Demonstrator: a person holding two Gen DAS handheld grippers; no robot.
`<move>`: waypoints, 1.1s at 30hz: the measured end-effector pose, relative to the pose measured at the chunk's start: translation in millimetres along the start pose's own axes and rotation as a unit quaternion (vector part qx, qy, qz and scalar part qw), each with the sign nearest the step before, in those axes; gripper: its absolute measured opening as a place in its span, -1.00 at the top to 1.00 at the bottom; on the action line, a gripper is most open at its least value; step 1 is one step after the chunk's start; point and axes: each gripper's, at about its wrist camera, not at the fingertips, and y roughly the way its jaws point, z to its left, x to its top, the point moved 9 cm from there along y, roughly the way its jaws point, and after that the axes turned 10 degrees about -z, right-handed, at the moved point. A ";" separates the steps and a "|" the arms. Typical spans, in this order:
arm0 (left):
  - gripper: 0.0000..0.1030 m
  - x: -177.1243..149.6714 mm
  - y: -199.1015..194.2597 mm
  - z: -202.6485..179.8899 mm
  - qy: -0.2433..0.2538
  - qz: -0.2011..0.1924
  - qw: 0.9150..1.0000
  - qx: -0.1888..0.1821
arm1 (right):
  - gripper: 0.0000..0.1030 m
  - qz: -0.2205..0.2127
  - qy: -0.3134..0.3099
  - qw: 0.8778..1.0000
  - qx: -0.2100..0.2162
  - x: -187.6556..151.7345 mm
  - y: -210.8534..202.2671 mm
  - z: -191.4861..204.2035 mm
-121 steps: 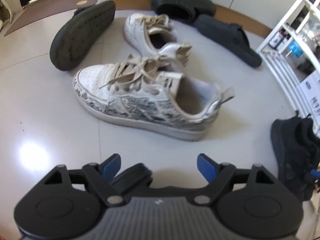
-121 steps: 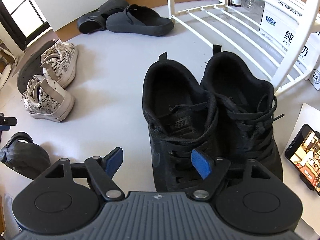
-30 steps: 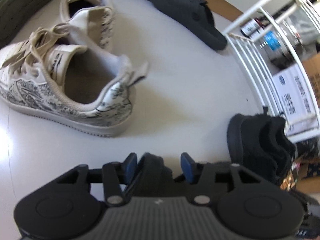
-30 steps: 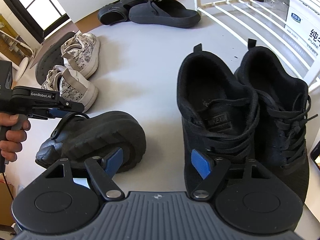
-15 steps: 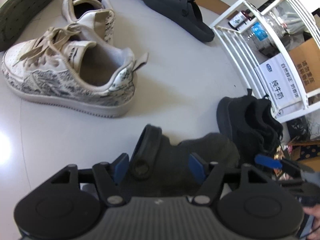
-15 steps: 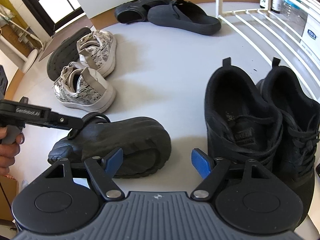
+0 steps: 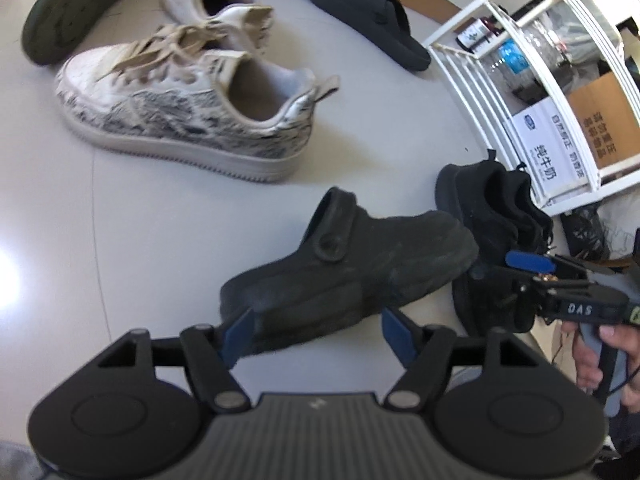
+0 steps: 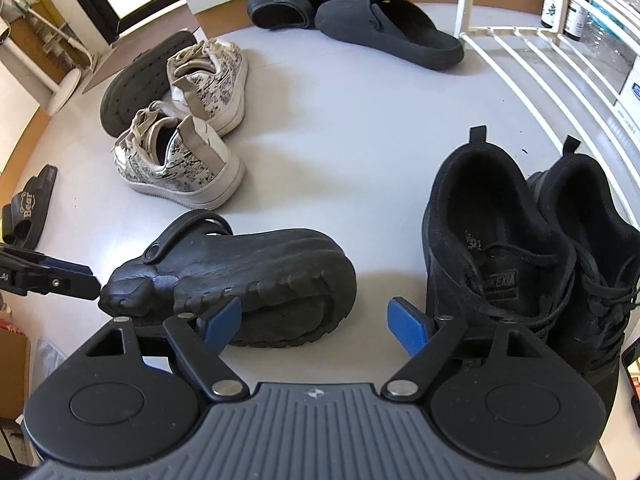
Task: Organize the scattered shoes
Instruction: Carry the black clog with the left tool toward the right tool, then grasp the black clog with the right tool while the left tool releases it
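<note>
Left wrist view: dark green sole (image 7: 80, 6) cut by the top edge; black clog (image 7: 344, 268) motion-blurred, its near end hidden behind the left tongs (image 7: 318, 334). Right tongs (image 7: 532, 264) run off the right edge, only one blue pad visible. Black sneakers (image 7: 496, 208) partly hidden behind clog and tongs. Right wrist view: phone (image 8: 632, 376) cropped at the right edge, screen unreadable. Brown slide (image 8: 28, 208) cut by the left edge. Bottle (image 8: 554, 4) labels on the rack too small to read.
</note>
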 end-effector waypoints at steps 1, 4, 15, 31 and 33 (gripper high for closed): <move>-0.42 -2.6 -3.0 2.9 -0.004 0.001 1.000 0.000 | -0.65 0.002 -0.005 1.000 0.004 2.5 -0.1 2.9; -0.42 -9.6 -7.7 10.8 -0.015 0.005 1.000 -0.001 | -0.65 0.004 -0.024 1.000 0.017 11.3 0.1 13.4; -0.42 -9.9 -3.3 16.6 -0.017 0.012 1.000 -0.005 | -0.64 -0.017 -0.074 0.997 0.020 39.4 23.3 35.4; -0.42 2.0 -2.4 17.8 -0.017 -0.003 1.000 -0.004 | -0.69 0.036 -0.086 0.995 0.029 -4.7 27.4 29.6; -0.42 0.4 -1.2 14.7 -0.005 -0.002 1.000 -0.001 | -0.73 0.042 -0.089 0.995 0.030 -11.0 24.5 29.6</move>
